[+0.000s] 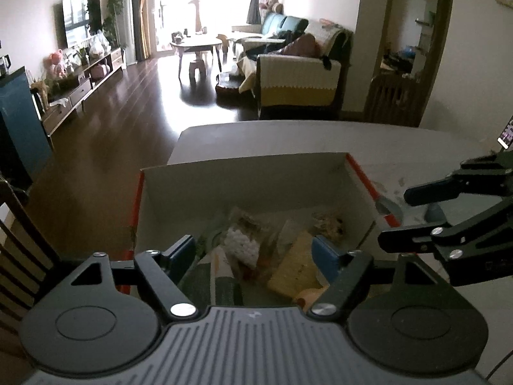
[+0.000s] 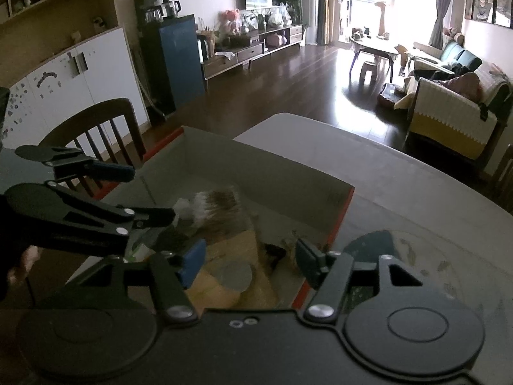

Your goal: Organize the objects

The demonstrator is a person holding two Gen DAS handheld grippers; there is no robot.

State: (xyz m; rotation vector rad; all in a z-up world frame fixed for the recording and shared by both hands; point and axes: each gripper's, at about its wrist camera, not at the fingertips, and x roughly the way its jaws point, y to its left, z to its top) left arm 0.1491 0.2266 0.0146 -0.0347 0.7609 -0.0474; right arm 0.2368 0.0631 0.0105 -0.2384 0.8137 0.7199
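An open cardboard box (image 1: 243, 186) with red outer sides stands on the grey table (image 1: 288, 138). Inside lie several packets: a yellow one (image 1: 298, 269), a white puffy one (image 1: 240, 247) and a brownish one (image 1: 330, 224). My left gripper (image 1: 255, 253) hovers over the box's near side, open, with nothing between its blue pads. My right gripper (image 1: 407, 215) stands open just beyond the box's right edge. In the right wrist view, the right gripper (image 2: 250, 261) hangs open and empty above the yellow packet (image 2: 231, 247) and a grey disc (image 2: 234, 276) in the box (image 2: 263, 166). The left gripper (image 2: 144, 194) is open at the left.
A dark wooden chair (image 2: 96, 125) stands by the table's left side. A small grey object (image 1: 436, 211) sits on the table right of the box, and a phone (image 1: 506, 134) stands further right. The table (image 2: 400, 186) stretches right of the box.
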